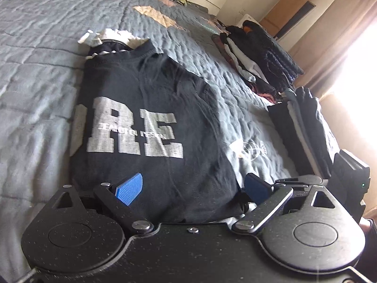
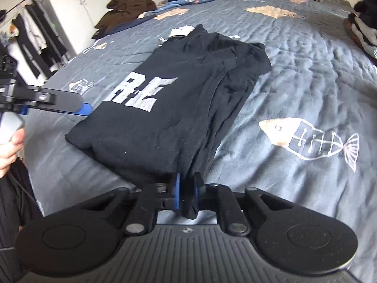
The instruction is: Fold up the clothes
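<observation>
**Right jaws pinch the near hem of a half-folded black shirt; left jaws gape over its other near corner**

The right gripper (image 2: 187,192) is clenched on cloth: its blue pads (image 2: 177,189) press from both sides on a bunched tuck of the black T-shirt (image 2: 162,108) at the near edge, right of the shirt's middle, and a small tail of fabric hangs down between the jaws toward the camera. The left gripper (image 1: 193,188) is released, its blue pads (image 1: 129,188) standing wide apart with the shirt's near edge lying between them; in the left wrist view I cannot see either pad pressing the cloth. From the right wrist view that same gripper reaches in low from the left, its tip just beside the shirt's near left corner, with the person's hand (image 2: 10,148) behind it.

The shirt lies on the grey quilted bedspread (image 2: 294,75), already narrowed into a long strip running from near to far, its sides turned in, the printed letters facing up and the collar at the far end.

By the look of it, this is light, limp jersey: it will sag and slide, never hold a crease by stiffness, and the layered folds on the right side could slip apart if lifted from one point alone. The sensible hold is both near corners, through all the layers, so the hem travels level toward the collar. The quilt is soft and may drag on the underside.

Stacks of folded clothes (image 1: 266,59) sit at the far right, well apart from the shirt.
</observation>
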Motion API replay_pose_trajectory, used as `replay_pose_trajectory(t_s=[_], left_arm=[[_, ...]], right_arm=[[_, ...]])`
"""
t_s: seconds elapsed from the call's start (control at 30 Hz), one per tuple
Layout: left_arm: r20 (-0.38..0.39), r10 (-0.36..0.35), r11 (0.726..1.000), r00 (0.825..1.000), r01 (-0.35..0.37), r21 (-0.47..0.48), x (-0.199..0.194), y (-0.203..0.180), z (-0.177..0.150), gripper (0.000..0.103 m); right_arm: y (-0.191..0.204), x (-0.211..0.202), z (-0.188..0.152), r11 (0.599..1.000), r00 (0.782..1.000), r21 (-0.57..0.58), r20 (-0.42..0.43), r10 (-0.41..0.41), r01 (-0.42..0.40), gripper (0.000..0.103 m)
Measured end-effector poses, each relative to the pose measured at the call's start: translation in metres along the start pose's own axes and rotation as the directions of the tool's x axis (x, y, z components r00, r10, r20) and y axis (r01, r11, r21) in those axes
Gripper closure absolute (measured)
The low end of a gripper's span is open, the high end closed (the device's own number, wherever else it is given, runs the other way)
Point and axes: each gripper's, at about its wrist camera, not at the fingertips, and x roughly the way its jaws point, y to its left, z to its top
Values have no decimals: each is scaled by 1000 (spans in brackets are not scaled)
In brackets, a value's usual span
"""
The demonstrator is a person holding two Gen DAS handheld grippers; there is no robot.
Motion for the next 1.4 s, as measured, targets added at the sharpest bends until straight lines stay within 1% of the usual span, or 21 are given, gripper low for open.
replay_pose_trajectory(t_s=[0.03,0.1,0.2,0.27,0.33,0.4,0.43,0.5,0.57,0.63,0.7,0.73,0.77,0.83,0.87,1.0,1.1,1.17,1.23,1.3,1.4], left_arm=[[-5,-22,1000,1000,22,4,2,-3,0,10],[-26,-27,999,999,27,25,7,-8,-2,10],[-76,-8,999,997,11,34,16,-11,-9,10],[-148,62,996,987,-52,67,25,-11,-16,10],[-176,142,986,974,-124,109,32,-11,-25,10],[-159,162,976,974,-134,170,31,-19,-29,10],[-142,156,976,977,-131,177,27,-22,-29,10],[-104,127,981,986,-109,163,17,-24,-28,10],[-54,118,982,992,-108,154,7,-26,-27,10],[5,125,983,992,-125,132,-5,-24,-24,10],[57,139,988,989,-142,65,-14,-16,-22,9],[81,158,986,984,-161,31,-18,-11,-21,9],[105,194,980,975,-196,16,-21,-8,-21,9],[151,265,964,952,-265,-16,-28,-2,-20,9],[166,301,953,939,-304,-9,-31,-2,-20,9],[201,430,896,880,-444,27,-37,-3,-25,9],[192,549,823,813,-567,45,-34,-4,-30,9],[203,569,806,797,-589,54,-36,-7,-34,9],[213,587,789,781,-611,63,-38,-11,-38,9],[231,588,781,775,-619,86,-39,-20,-42,9],[235,581,781,779,-615,108,-36,-29,-45,9]], right_arm=[[1,-2,2,999,1000,-32,-5,-18,18,103],[2,-5,3,994,999,-107,-13,-39,37,103],[3,-3,2,990,999,-131,-26,-48,44,103],[0,-3,1,988,997,-140,-32,-69,64,103],[-6,-3,-1,983,992,-148,-59,-114,104,103],[-18,-10,-4,994,995,-73,-55,-89,85,102],[-24,-14,-5,997,997,-32,-44,-70,68,102],[-28,-24,-2,998,1000,53,22,17,-18,99],[-28,-32,2,988,993,119,79,93,-102,97],[-21,-34,7,974,980,158,141,140,-162,90],[-15,-33,8,960,967,189,193,168,-205,68],[-13,-32,9,952,961,208,213,178,-223,63],[-12,-30,9,945,956,223,224,190,-240,56],[-10,-25,10,929,948,254,242,209,-270,49],[-10,-22,10,924,950,273,231,208,-269,44],[-11,-18,10,919,954,298,229,195,-260,36],[-11,-22,10,936,963,293,237,128,-196,27],[-9,-25,10,950,970,283,235,67,-134,20],[-1,-26,11,966,977,254,214,-19,-37,18],[7,-27,11,976,976,216,204,-74,28,18],[14,-29,7,973,972,223,214,-101,52,18]])
